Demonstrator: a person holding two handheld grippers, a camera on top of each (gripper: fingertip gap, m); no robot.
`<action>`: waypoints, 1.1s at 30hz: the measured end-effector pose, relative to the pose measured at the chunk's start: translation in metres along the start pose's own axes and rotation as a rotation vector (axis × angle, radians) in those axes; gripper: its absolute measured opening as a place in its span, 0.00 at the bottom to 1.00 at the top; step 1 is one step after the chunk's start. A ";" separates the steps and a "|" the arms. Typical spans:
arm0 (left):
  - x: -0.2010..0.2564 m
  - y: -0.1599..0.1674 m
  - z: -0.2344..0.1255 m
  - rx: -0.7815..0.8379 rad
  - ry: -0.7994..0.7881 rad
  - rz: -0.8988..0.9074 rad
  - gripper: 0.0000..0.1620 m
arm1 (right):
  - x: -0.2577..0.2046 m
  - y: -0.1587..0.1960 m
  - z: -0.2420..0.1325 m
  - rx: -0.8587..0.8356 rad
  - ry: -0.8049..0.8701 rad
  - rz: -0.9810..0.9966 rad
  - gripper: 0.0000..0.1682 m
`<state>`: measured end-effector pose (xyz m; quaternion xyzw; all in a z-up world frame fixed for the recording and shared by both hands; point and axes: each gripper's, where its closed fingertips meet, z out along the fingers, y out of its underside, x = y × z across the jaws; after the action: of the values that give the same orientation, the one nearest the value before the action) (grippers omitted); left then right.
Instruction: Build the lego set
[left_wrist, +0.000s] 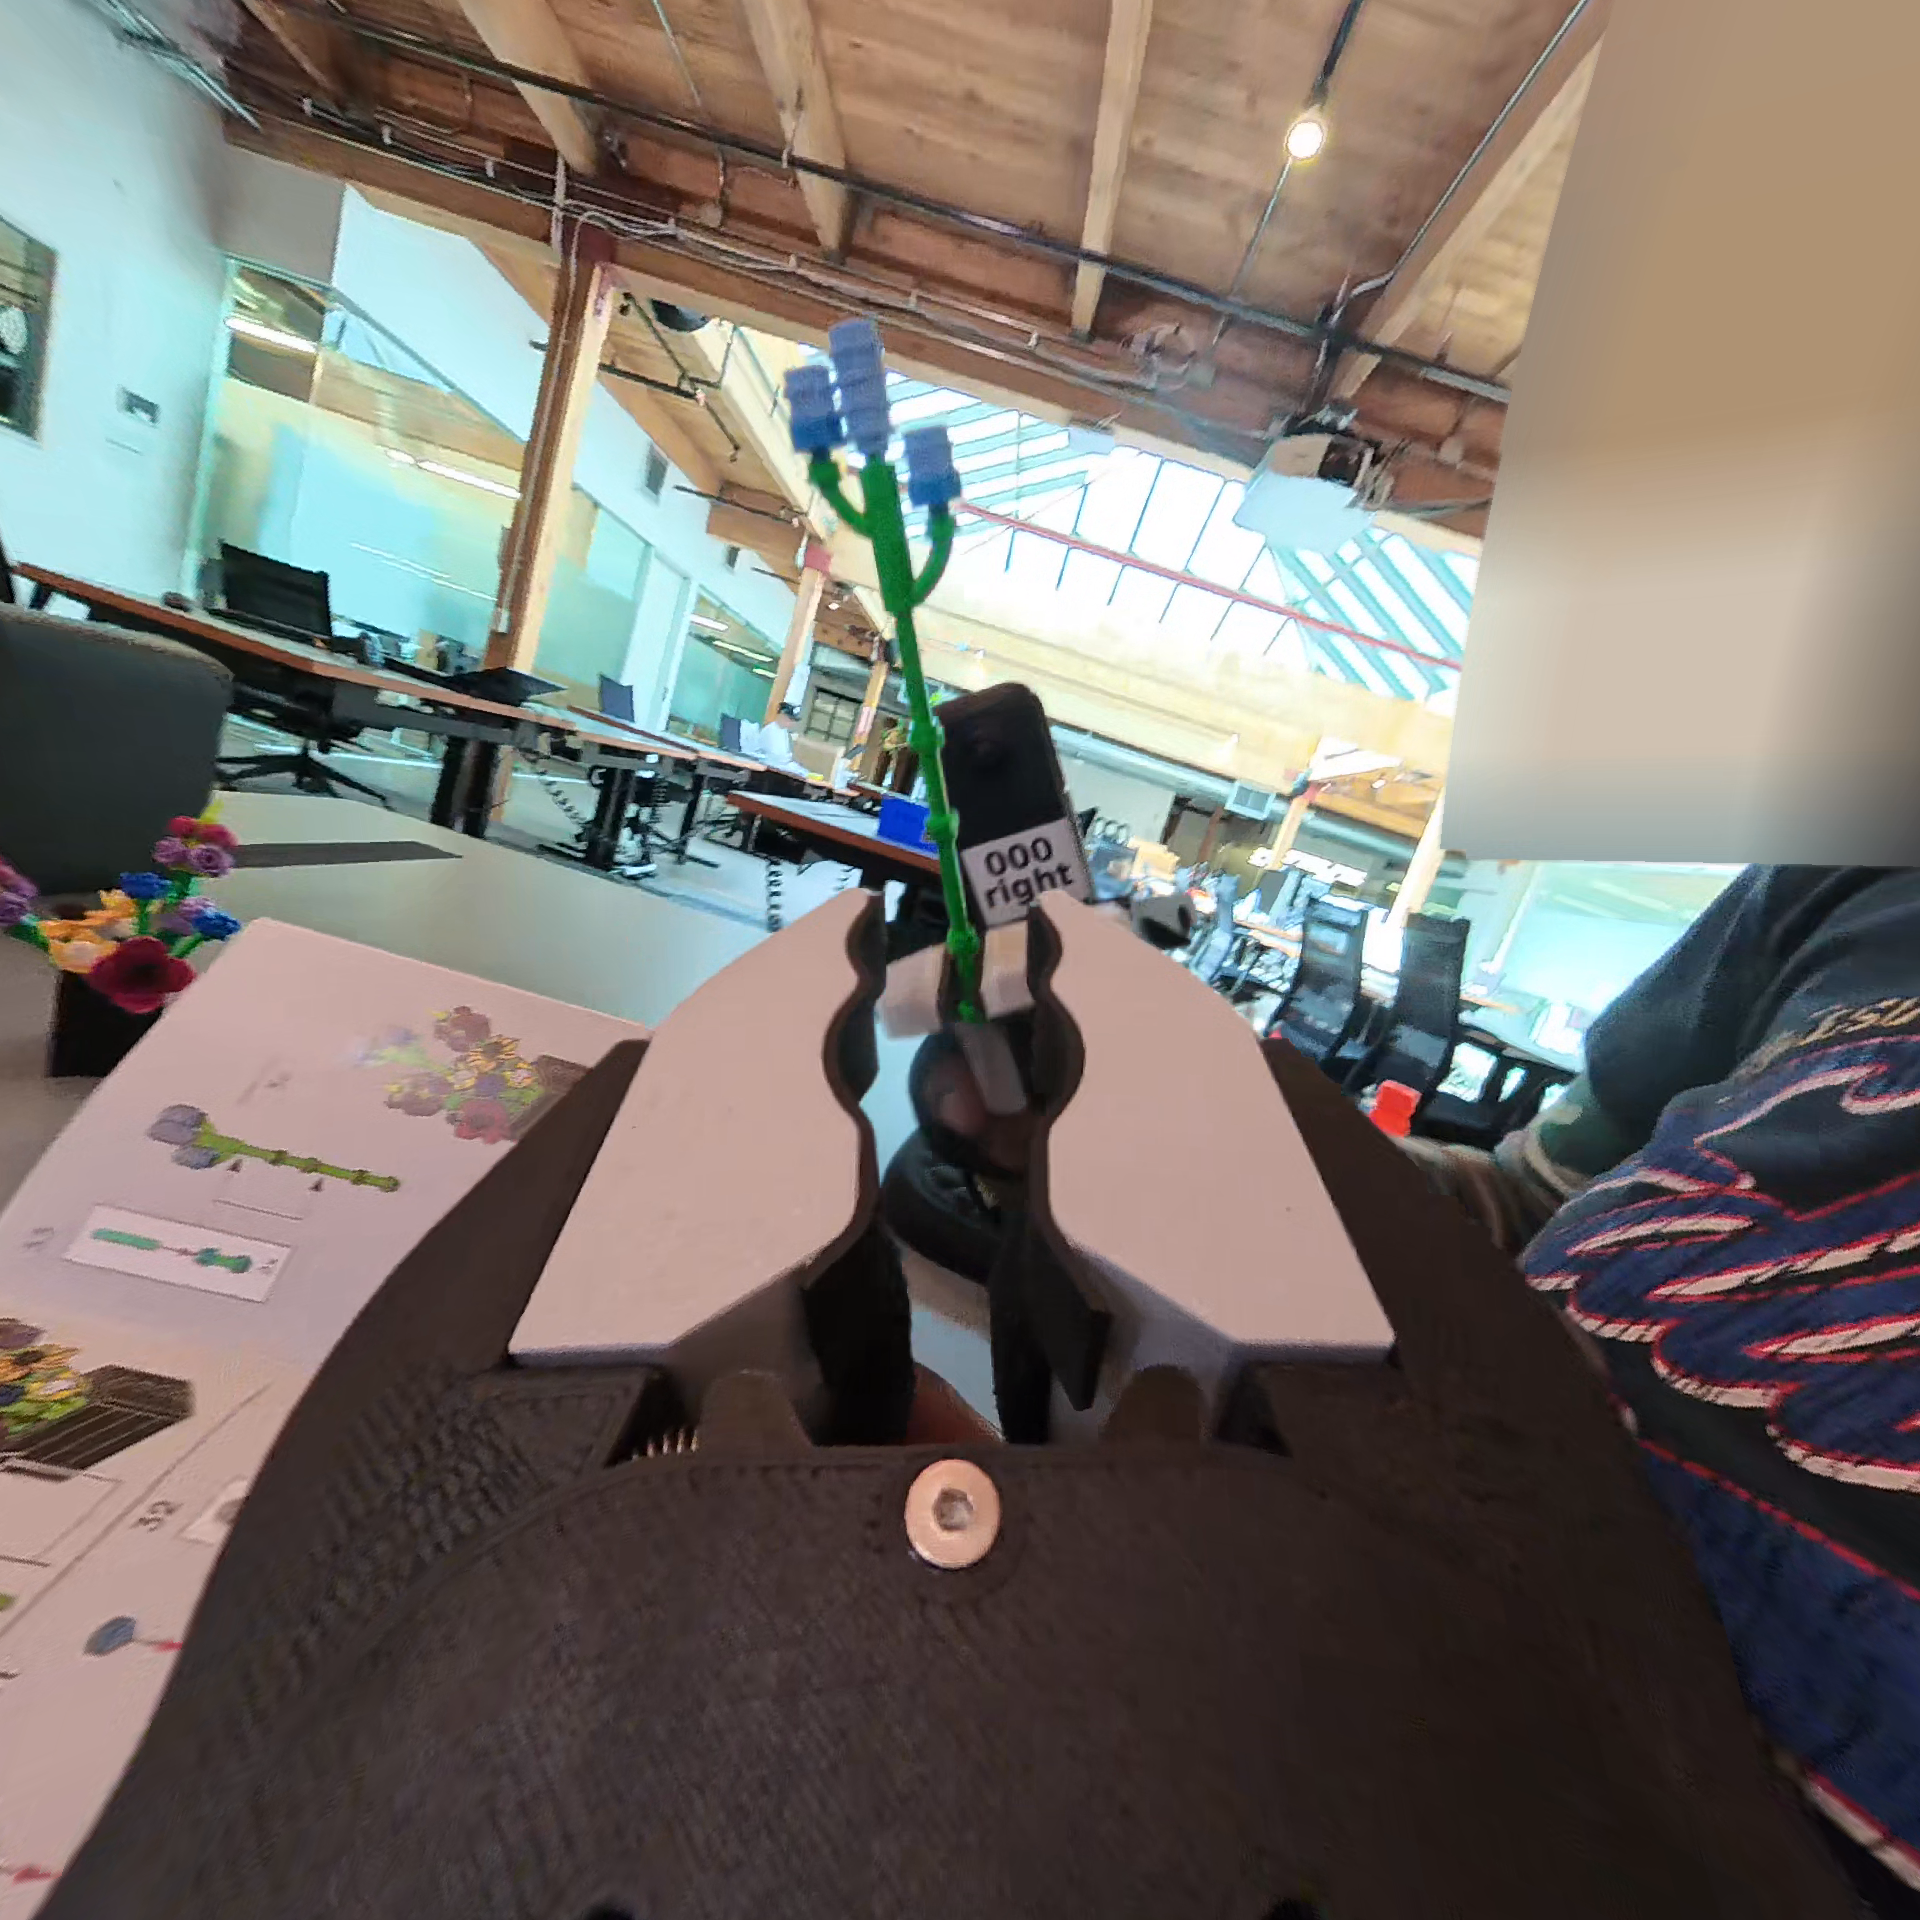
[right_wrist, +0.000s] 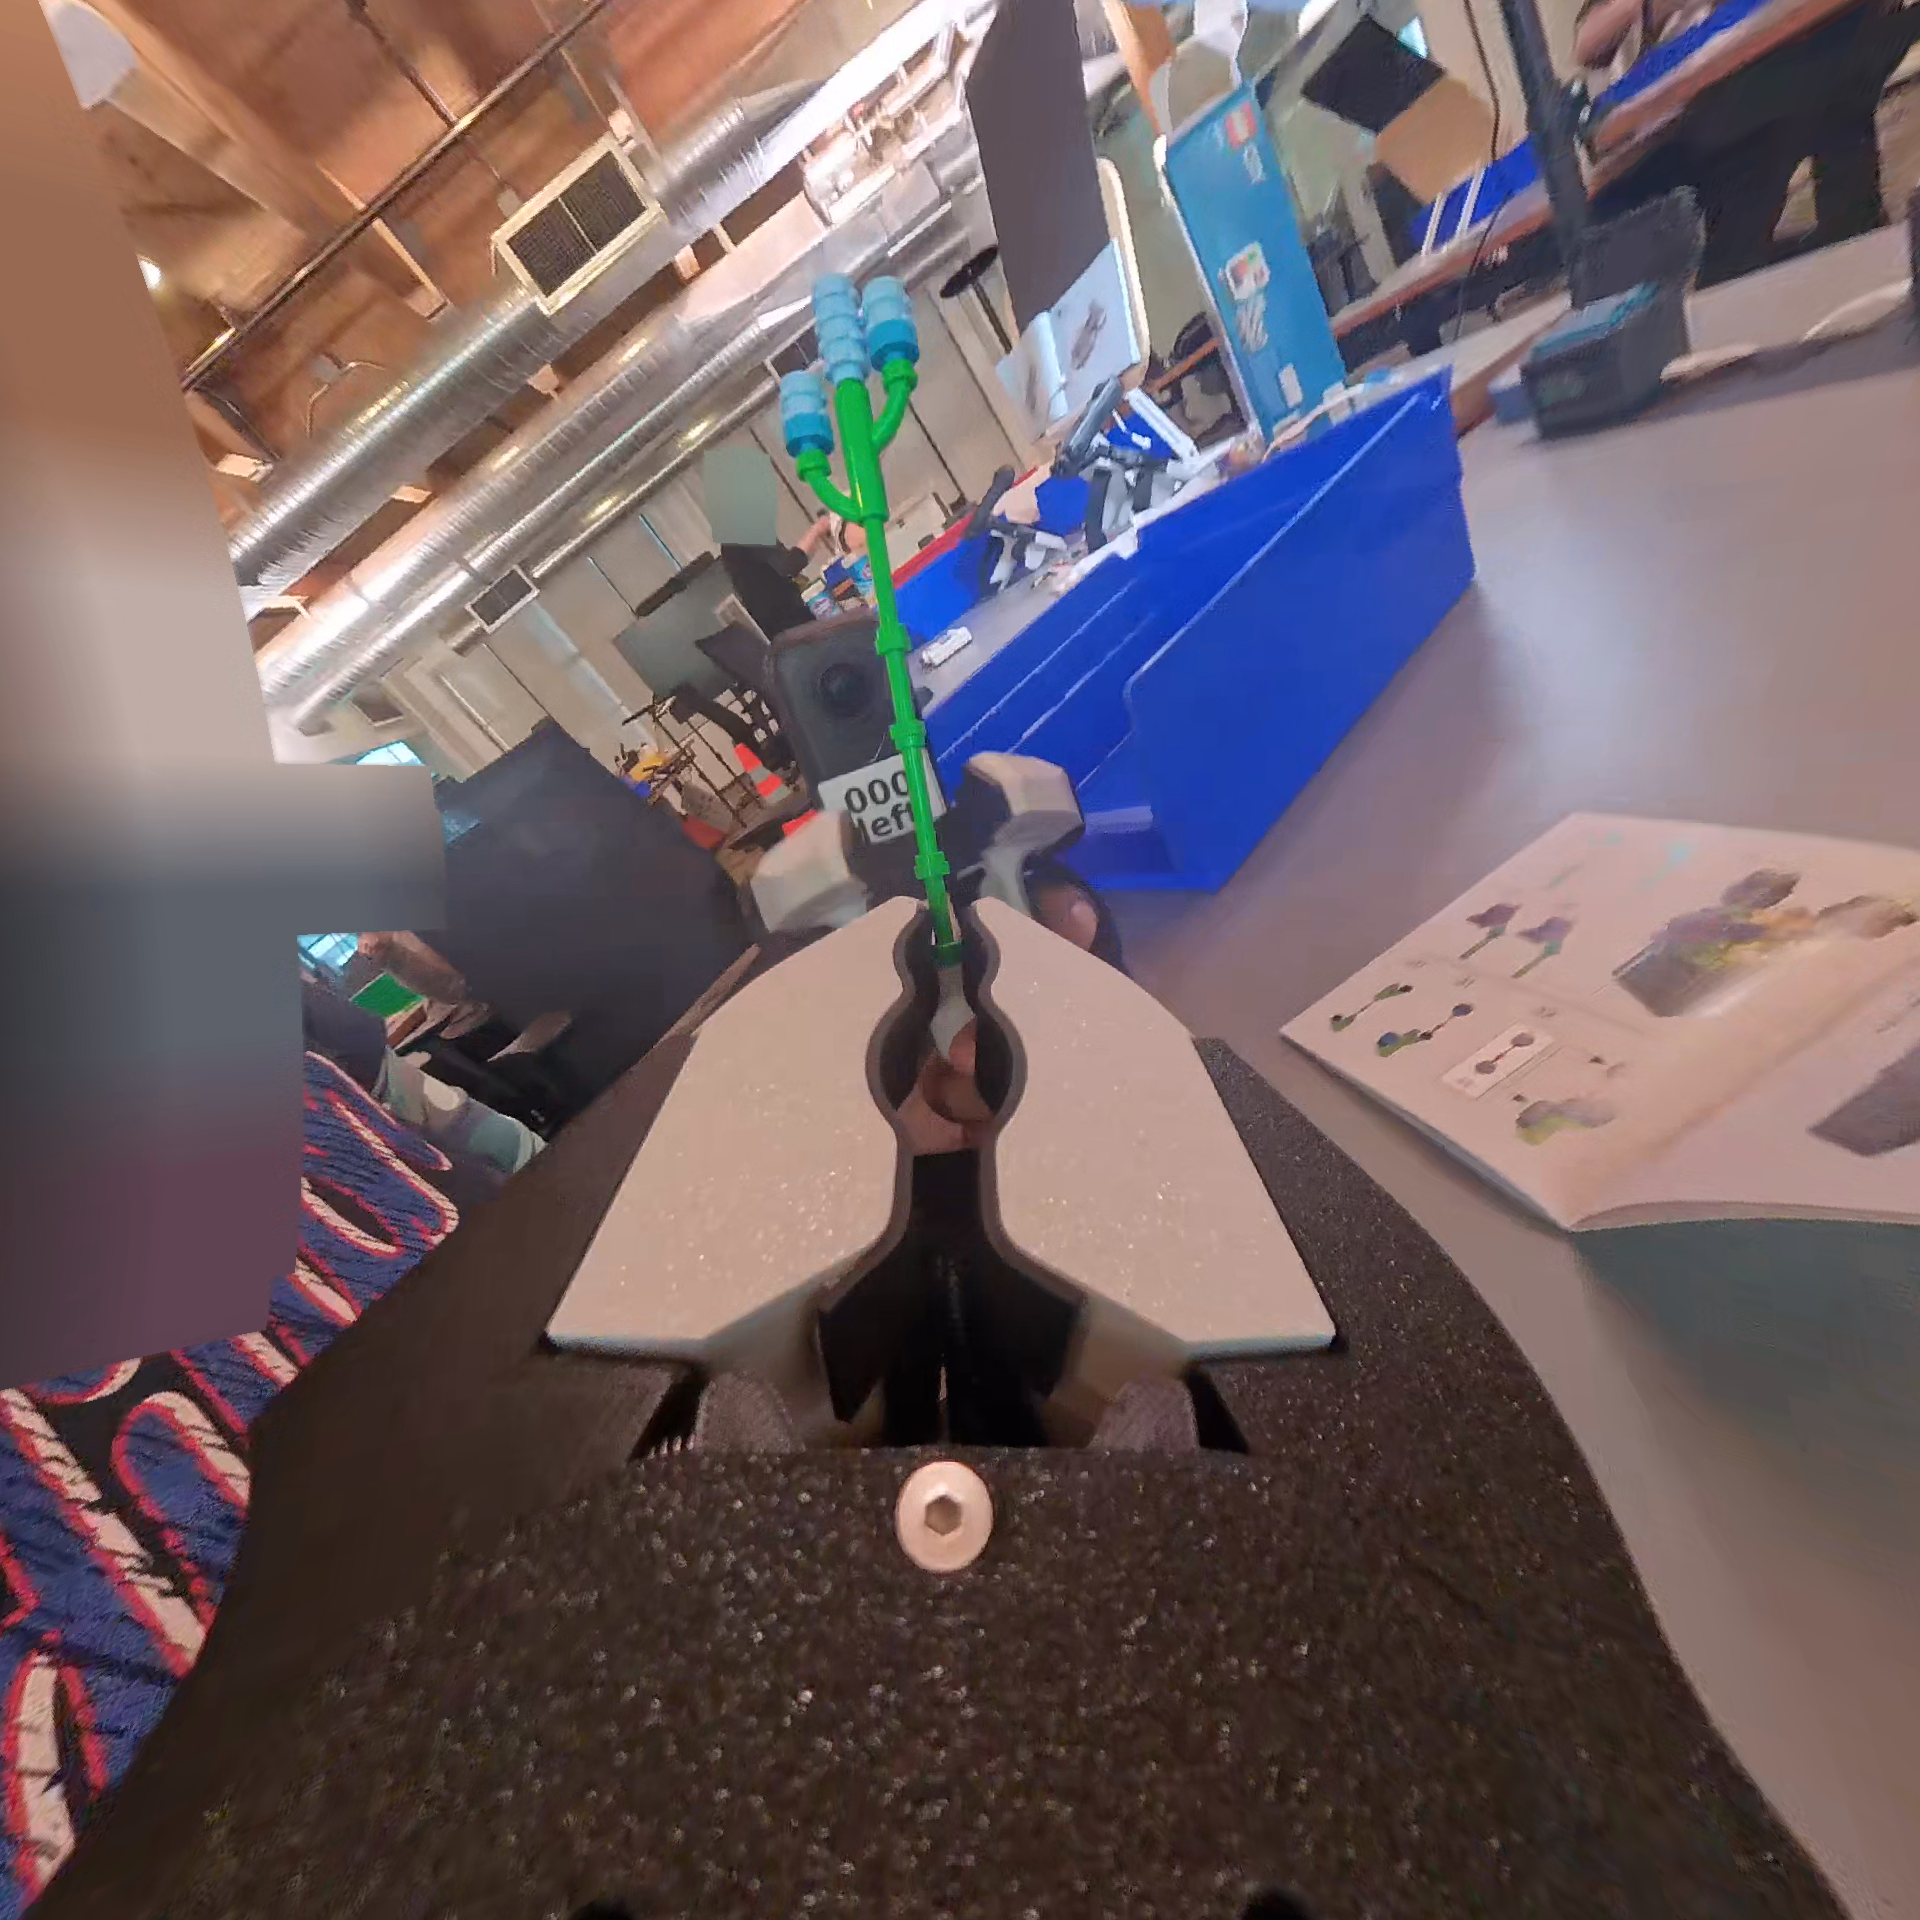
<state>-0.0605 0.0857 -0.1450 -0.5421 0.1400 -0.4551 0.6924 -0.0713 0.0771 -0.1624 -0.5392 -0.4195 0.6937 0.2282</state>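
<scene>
Fingers of the right gripper (right_wrist: 940, 935) pinch the foot of a green lego stem (right_wrist: 899, 675), held aloft between both tools; left gripper (left_wrist: 956, 925) fingers stand apart around it. Long axis runs near upright, blue buds (right_wrist: 847, 343) topmost. Risk: a thin, jointed stem gripped only at its base could pivot, slip or snap if pushed sideways.

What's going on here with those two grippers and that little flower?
A person is building a toy flower set with two handheld grippers. The right gripper is shut on the bottom of a green stem with blue blossoms, held upright. The left gripper faces it, open and empty. An instruction booklet lies open on the table, a finished bouquet nearby.
</scene>
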 end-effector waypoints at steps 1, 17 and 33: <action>0.000 -0.002 -0.002 0.012 0.010 -0.027 0.15 | 0.001 0.004 0.004 -0.009 0.002 0.008 0.03; -0.010 -0.007 -0.013 0.050 0.019 -0.158 0.03 | 0.000 0.014 0.008 0.008 0.145 -0.225 0.13; 0.057 0.011 -0.014 -0.138 0.523 -0.366 0.03 | -0.043 -0.013 0.017 -0.208 -0.530 0.230 0.14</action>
<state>-0.0334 0.0328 -0.1430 -0.4686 0.2437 -0.6854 0.5013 -0.0759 0.0452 -0.1269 -0.4039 -0.4694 0.7847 -0.0258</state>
